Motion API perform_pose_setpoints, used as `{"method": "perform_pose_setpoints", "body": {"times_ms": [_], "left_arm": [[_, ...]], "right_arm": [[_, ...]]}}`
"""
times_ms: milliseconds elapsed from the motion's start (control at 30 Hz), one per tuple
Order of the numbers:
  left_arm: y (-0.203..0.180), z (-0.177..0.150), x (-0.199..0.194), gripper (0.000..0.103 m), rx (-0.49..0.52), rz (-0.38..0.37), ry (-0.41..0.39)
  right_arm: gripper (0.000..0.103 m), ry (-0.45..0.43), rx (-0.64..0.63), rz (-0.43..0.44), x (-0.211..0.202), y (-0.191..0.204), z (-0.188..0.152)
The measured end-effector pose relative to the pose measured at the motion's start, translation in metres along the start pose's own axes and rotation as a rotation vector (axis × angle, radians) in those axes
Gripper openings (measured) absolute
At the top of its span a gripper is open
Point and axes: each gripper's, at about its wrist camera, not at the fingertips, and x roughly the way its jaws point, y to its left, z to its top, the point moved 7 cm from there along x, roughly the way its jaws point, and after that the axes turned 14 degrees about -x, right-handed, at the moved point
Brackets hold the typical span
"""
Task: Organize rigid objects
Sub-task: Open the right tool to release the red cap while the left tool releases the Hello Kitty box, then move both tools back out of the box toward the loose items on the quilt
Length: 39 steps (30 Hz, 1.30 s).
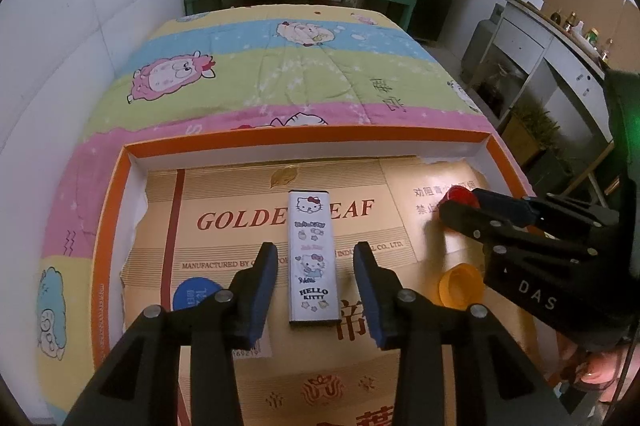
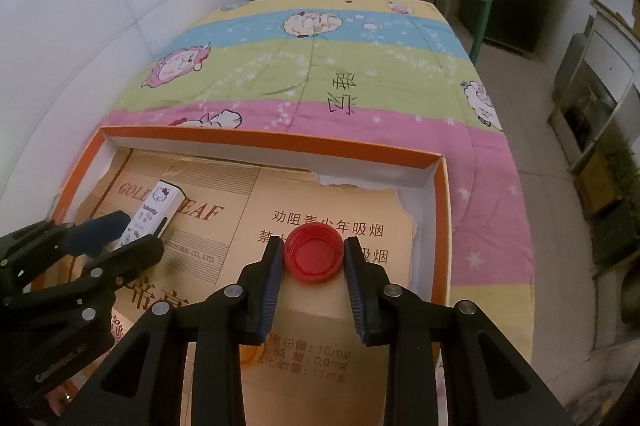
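Now right gripper (image 2: 313,256) pinches ribbed red cap (image 2: 314,253); left gripper (image 1: 316,276) wide open astride flat box (image 1: 313,256).

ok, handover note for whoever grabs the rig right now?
Left gripper: jaws open, straddling the white Hello Kitty rectangular box, not touching it.
Right gripper: jaws set against both sides of the red plastic bottle cap; firm grip cannot be confirmed.
Both items lie on the cardboard lining in the orange-rimmed tray; an orange plastic cap lies near the right gripper.
Done: nothing visibly sorted. Left: grasp and place all three.
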Motion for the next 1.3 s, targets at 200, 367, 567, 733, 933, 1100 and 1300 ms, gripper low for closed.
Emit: {"method": "perform_pose_setpoints", "body": {"times_ms": [200,367,567,733,933,1100,1300], "left_arm": [[-0.002,0.002,-0.008,0.04,0.004,-0.002,-0.022],[-0.004,0.001,-0.021,0.047,0.015,-0.009,-0.044],[-0.005,0.001,-0.037,0.047,0.017,-0.022,-0.065],[-0.004,-0.001,-0.05,0.054,0.025,-0.026,-0.088],[0.002,-0.004,-0.066,0.058,0.024,-0.029,-0.115],[0.009,-0.008,-0.082,0.058,0.02,-0.031,-0.135],[0.019,-0.02,-0.105,0.058,0.027,-0.024,-0.155]], "right_arm": [[0.039,-0.011,0.005,-0.001,-0.006,0.001,0.0],[0.044,-0.027,0.006,-0.011,-0.016,0.001,0.002],[0.045,-0.051,0.01,-0.013,-0.032,0.006,0.002],[0.045,-0.065,0.006,-0.017,-0.043,0.012,0.002],[0.059,-0.085,0.01,-0.017,-0.058,0.02,-0.001],[0.061,-0.105,0.013,-0.021,-0.076,0.028,-0.006],[0.063,-0.127,0.017,-0.024,-0.101,0.041,-0.019]]}}
